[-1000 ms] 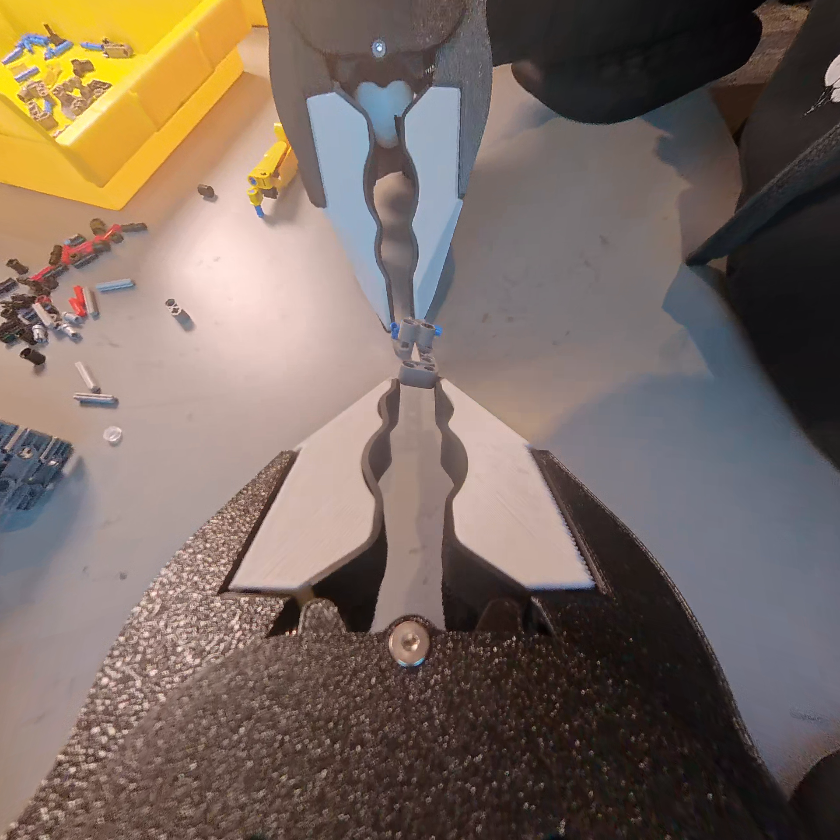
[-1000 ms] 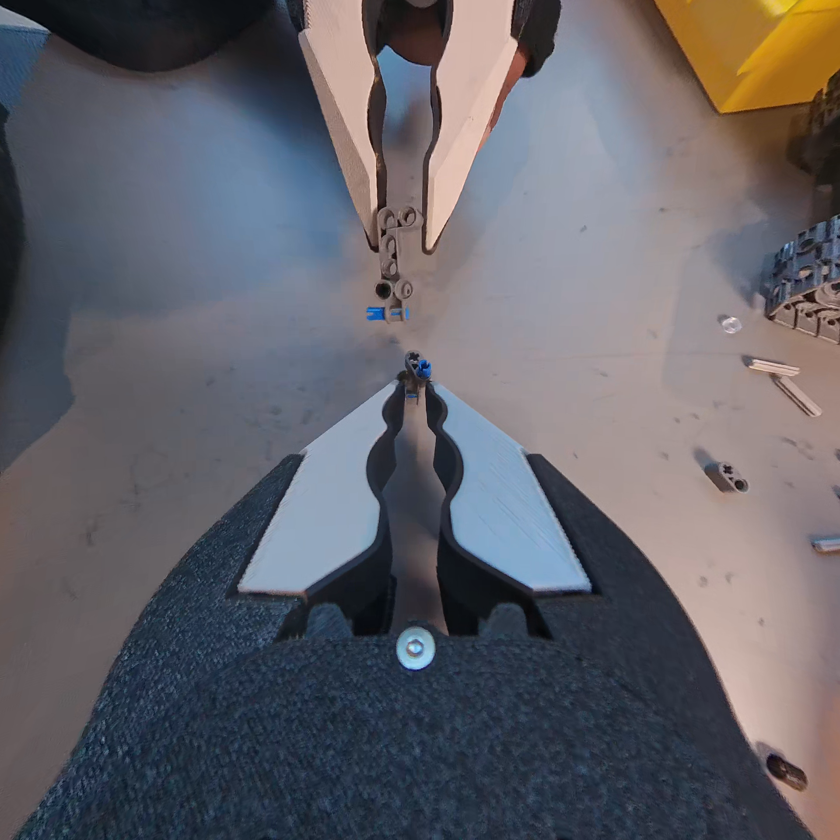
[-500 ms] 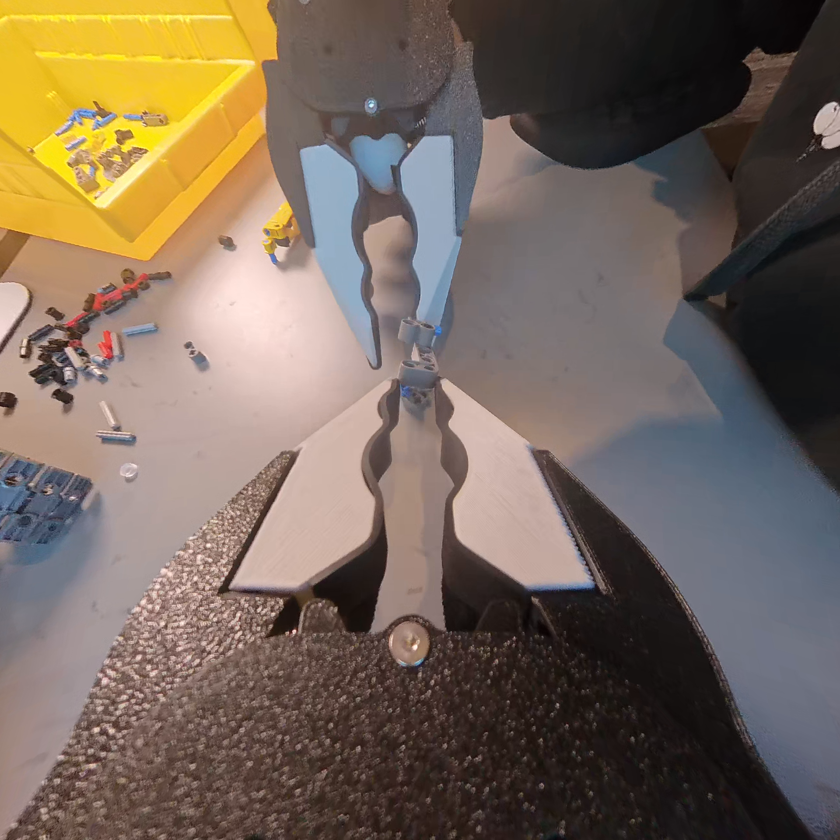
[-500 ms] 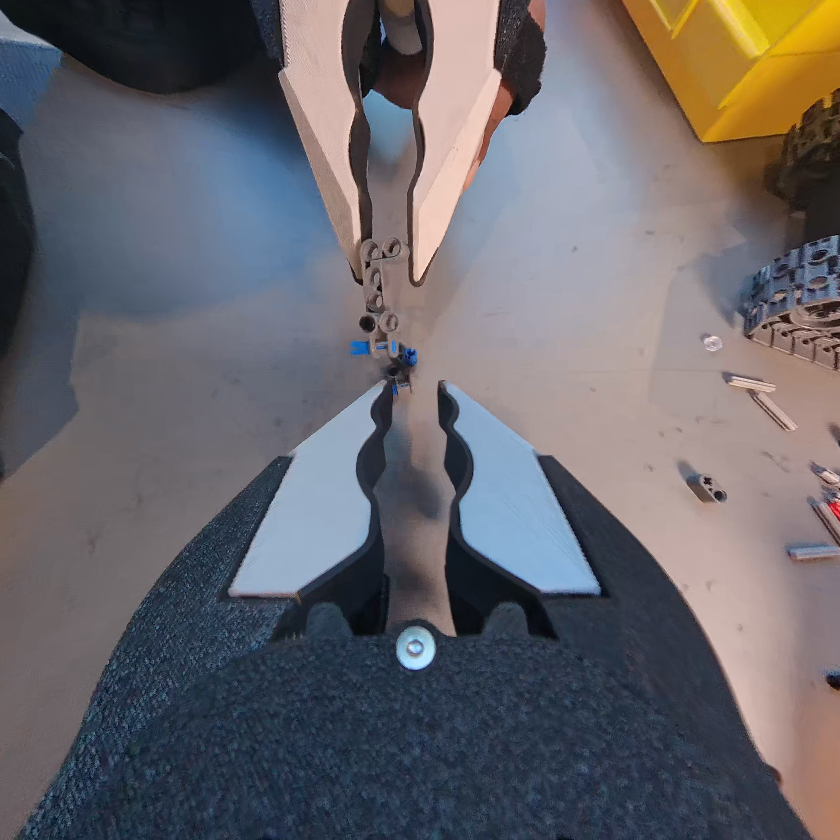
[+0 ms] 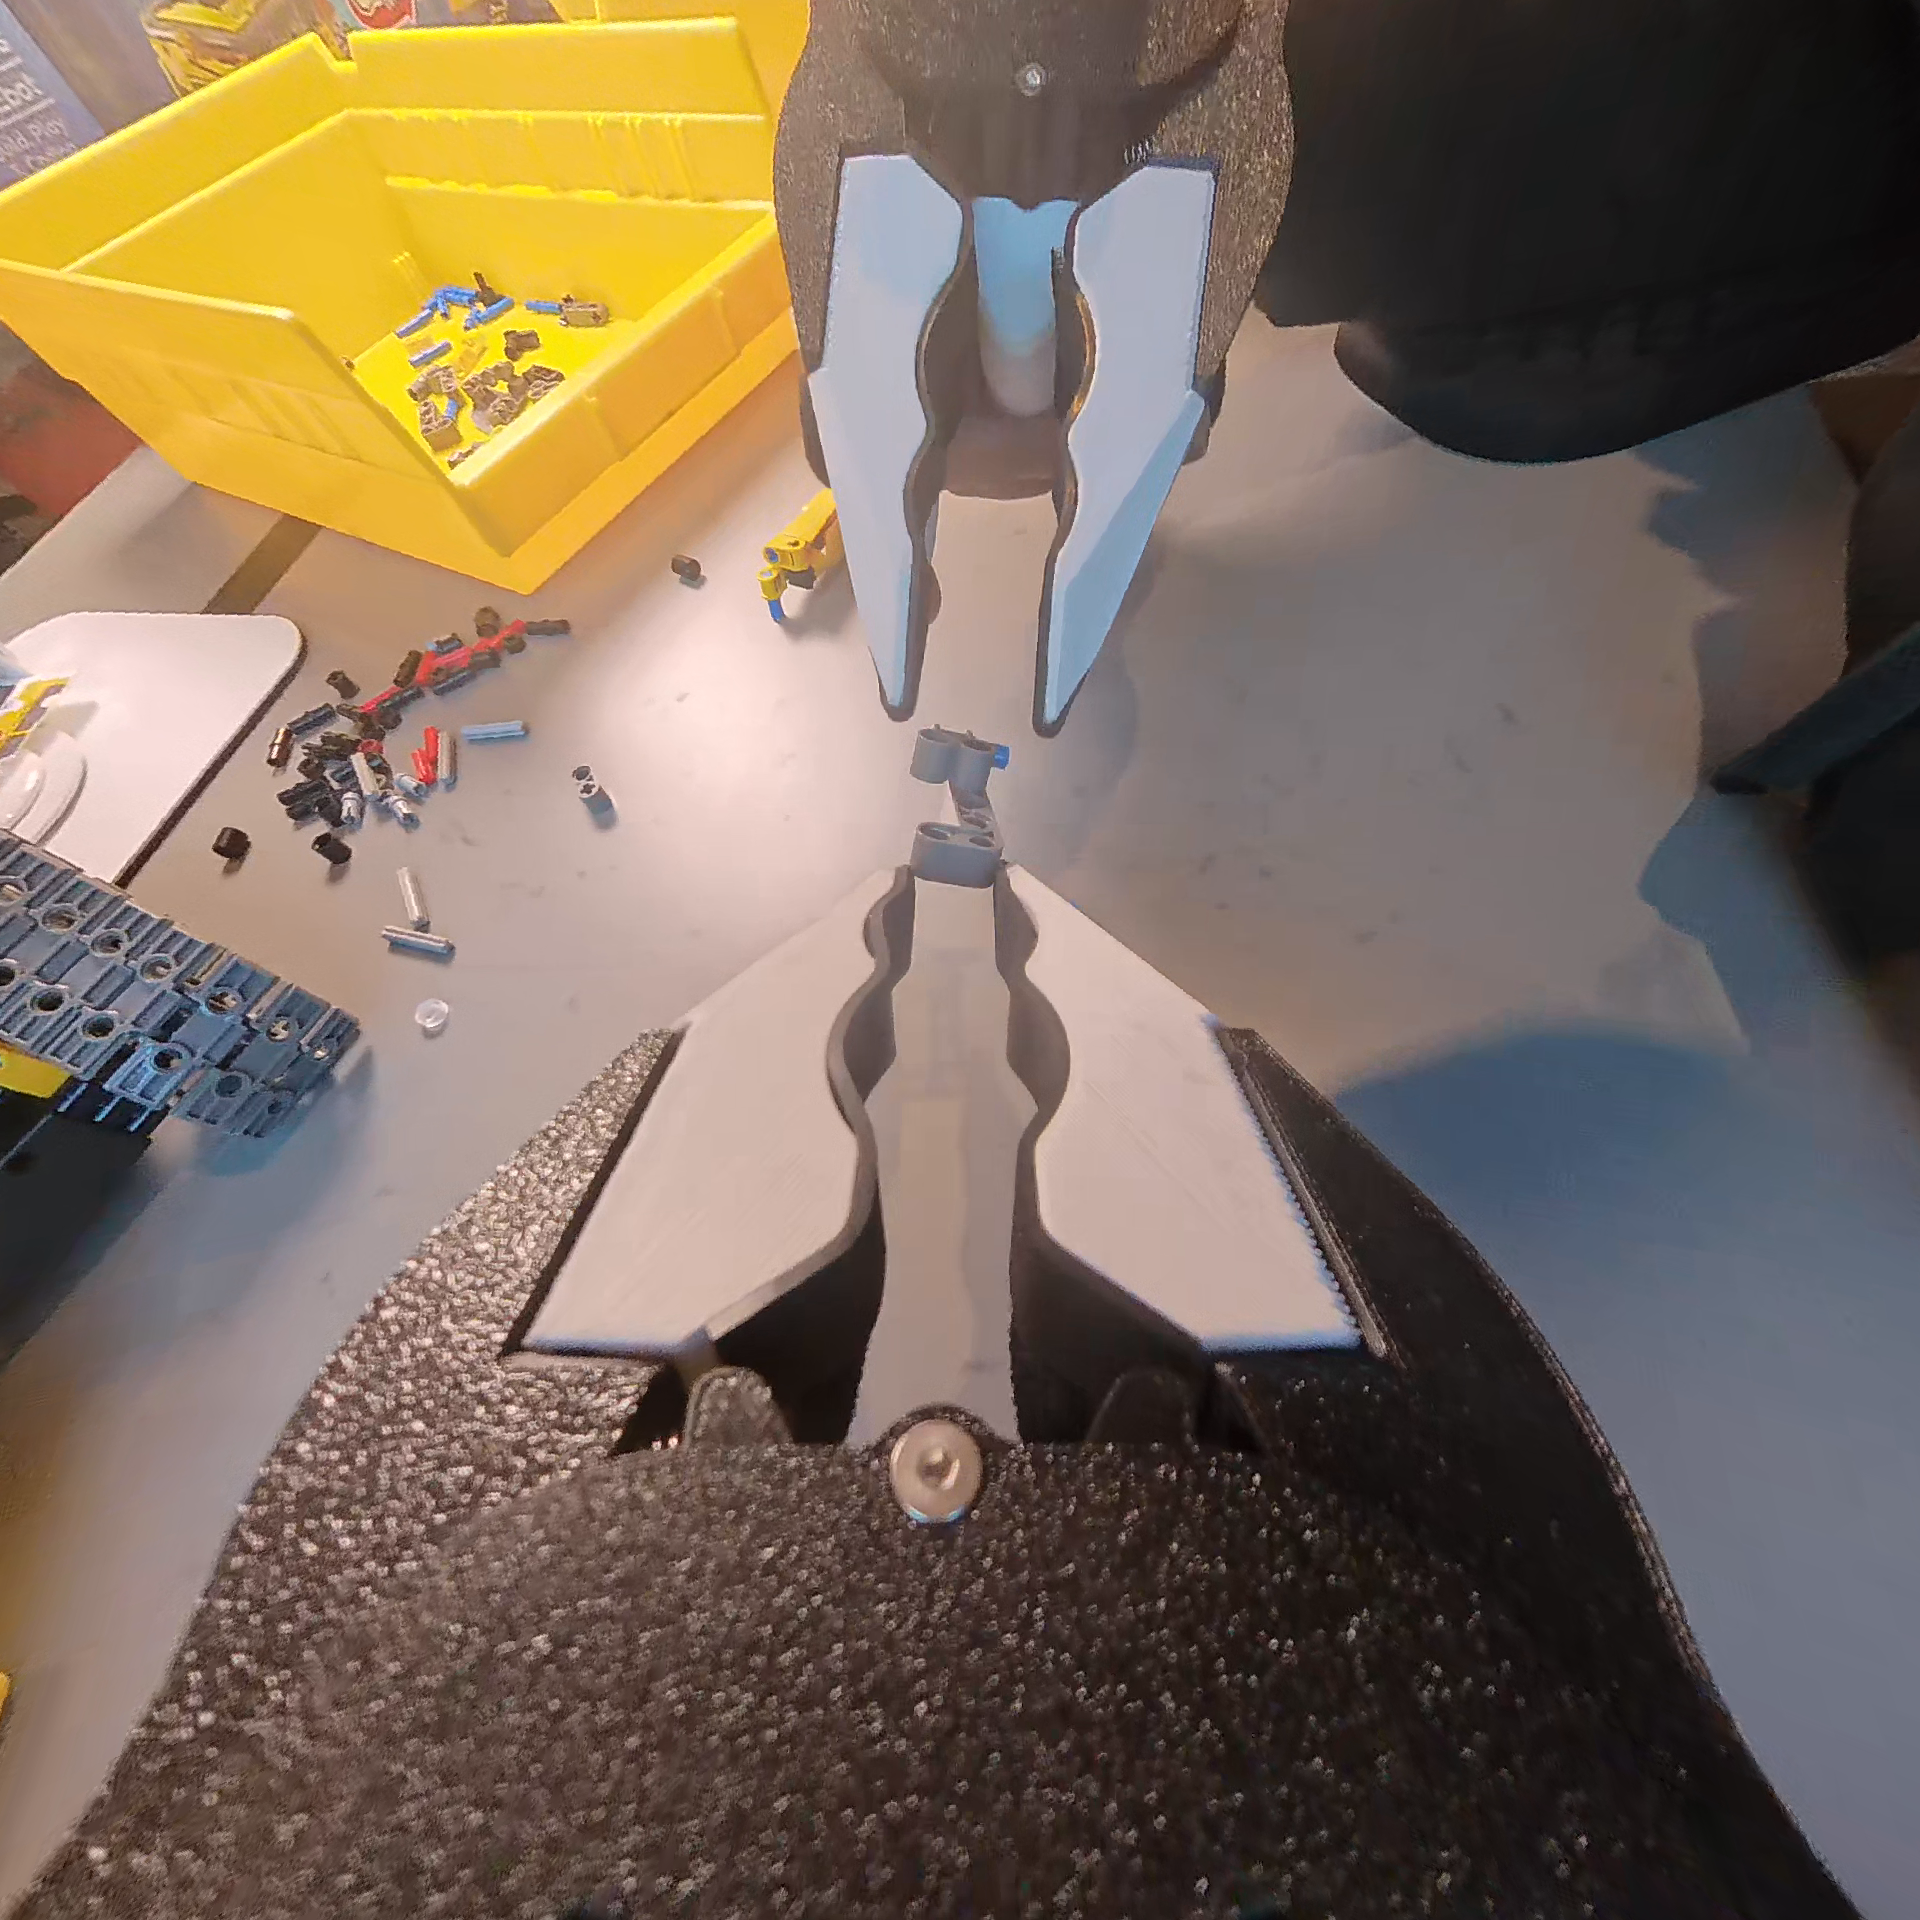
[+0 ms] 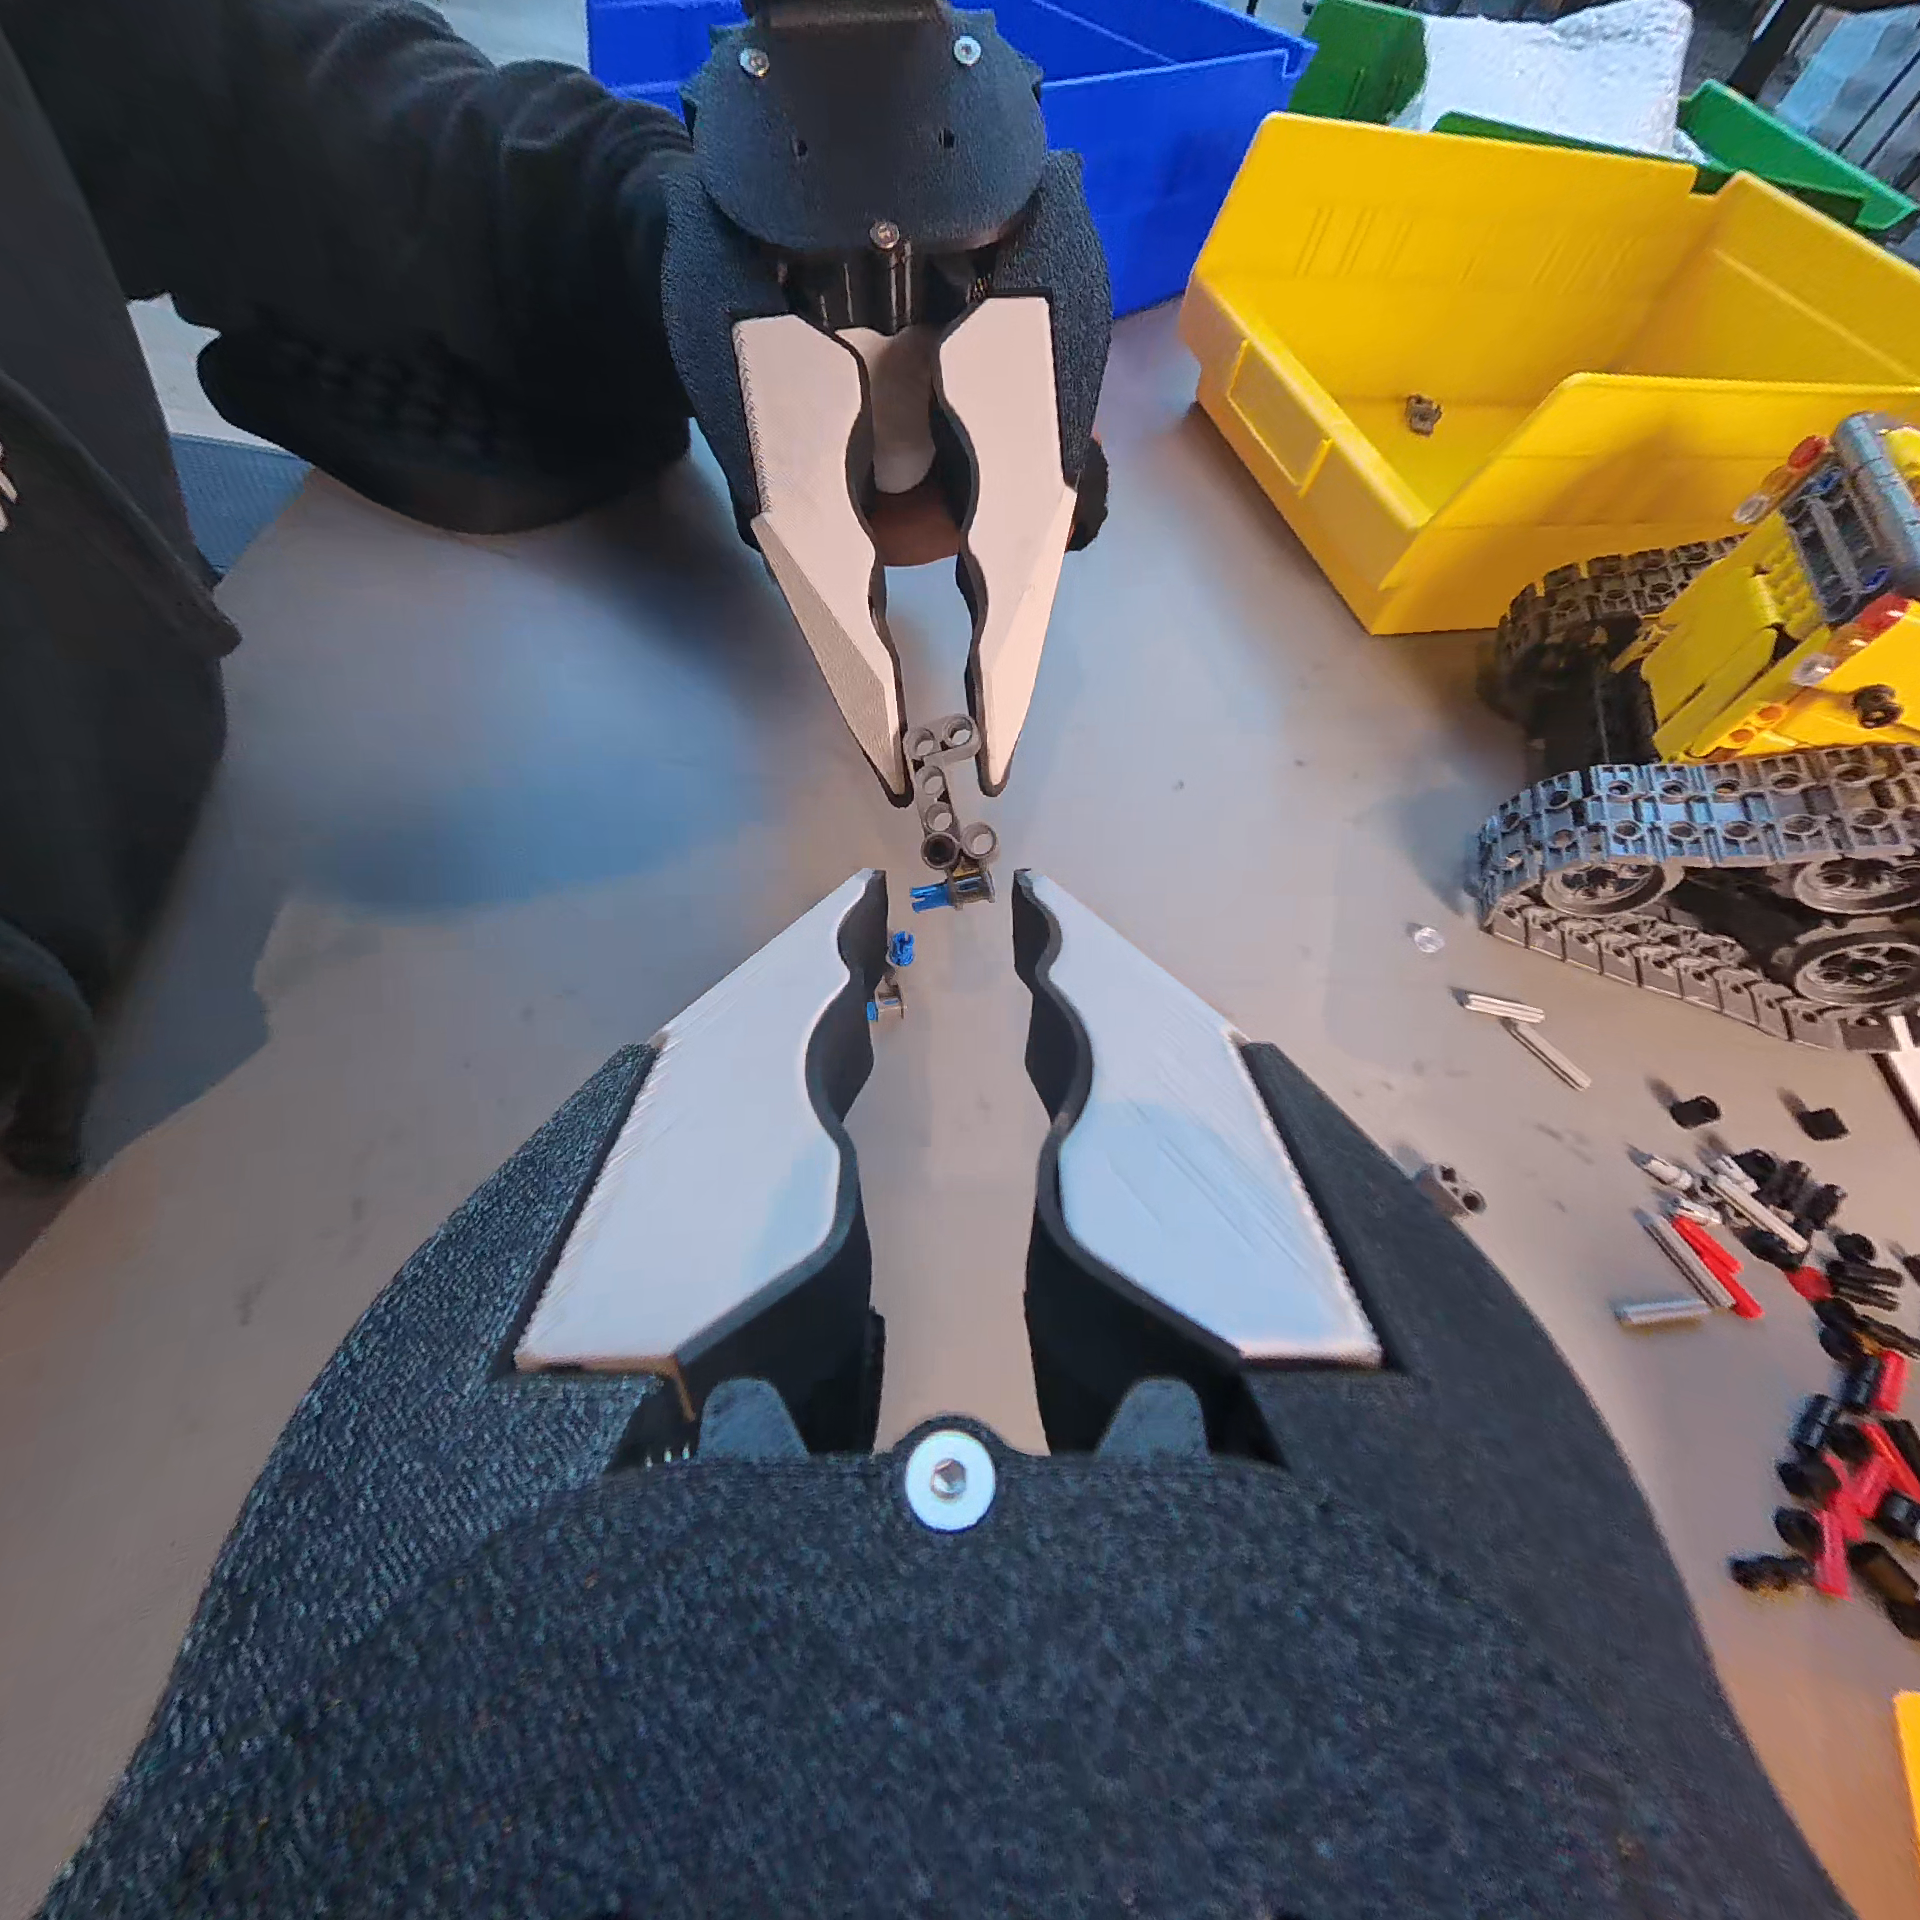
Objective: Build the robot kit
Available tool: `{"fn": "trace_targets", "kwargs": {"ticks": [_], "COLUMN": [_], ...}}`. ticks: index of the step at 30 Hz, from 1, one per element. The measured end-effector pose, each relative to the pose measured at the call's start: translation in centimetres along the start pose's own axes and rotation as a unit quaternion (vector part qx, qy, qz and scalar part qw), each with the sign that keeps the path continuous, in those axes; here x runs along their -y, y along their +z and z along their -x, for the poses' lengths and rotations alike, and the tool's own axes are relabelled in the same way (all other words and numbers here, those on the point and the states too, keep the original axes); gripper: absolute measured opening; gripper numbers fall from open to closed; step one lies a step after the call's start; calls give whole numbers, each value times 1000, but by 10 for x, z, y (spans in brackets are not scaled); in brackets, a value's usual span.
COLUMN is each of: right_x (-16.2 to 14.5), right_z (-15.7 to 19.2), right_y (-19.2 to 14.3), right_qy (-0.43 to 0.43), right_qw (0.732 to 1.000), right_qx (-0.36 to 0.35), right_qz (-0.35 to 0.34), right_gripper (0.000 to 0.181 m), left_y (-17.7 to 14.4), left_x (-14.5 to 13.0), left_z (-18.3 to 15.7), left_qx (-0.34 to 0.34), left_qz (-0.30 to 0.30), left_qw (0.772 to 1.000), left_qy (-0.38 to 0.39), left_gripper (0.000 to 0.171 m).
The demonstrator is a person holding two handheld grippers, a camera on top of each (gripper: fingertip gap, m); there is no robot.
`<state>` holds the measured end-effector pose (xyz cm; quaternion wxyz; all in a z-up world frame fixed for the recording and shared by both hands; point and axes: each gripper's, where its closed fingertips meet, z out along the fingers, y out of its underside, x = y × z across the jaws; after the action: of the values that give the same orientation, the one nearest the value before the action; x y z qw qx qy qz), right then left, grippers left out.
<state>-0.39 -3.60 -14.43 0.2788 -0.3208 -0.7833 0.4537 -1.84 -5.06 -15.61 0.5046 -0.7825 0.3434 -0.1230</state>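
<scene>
Since the earlier frame the right gripper point(image 5: 966, 722) has spread its jaws and let go. Left wrist view: the left gripper point(image 5: 954, 871) pinches a grey part point(image 5: 958, 805); a yellow bin point(image 5: 364, 312) sits toward the table's point(image 5: 1351, 831) far left corner.

Right wrist view: the right gripper point(image 6: 948, 881) stands wide apart, empty; a small pin piece point(image 6: 894, 977) lies loose between its fingers, and a tracked model point(image 6: 1745, 831) fills the right edge.

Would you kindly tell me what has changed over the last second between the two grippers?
The right gripper opened, letting go its small grey-and-blue piece, which now lies apart on the table, and drew back. The left gripper stays shut on the grey beam assembly.
</scene>
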Motion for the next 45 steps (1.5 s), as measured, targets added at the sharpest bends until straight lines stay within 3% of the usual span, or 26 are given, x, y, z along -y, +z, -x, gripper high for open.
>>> {"fn": "trace_targets", "kwargs": {"ticks": [9,14,18,25,45], "right_x": [0,-7,-18,-26,-33], "right_z": [0,8,14,23,19], "right_y": [6,10,14,19,24], "right_qy": [0,10,21,33,51], "right_qw": [1000,1000,998,995,994], "right_qx": [-6,18,36,60,54], "right_qz": [-8,23,50,74,79], "right_gripper": [17,16,16,16,17], "left_y": [0,6,8,15,16], "left_x": [0,-15,-20,-27,-33], "left_z": [-2,-12,-19,-29,-27], "left_qx": [-10,-35,-46,-55,-63], "left_qz": [-20,21,41,63,83], "left_qw": [999,999,998,996,995], "left_qy": [-32,-20,-6,18,-14], "left_gripper": [14,15,27,15,14]}}
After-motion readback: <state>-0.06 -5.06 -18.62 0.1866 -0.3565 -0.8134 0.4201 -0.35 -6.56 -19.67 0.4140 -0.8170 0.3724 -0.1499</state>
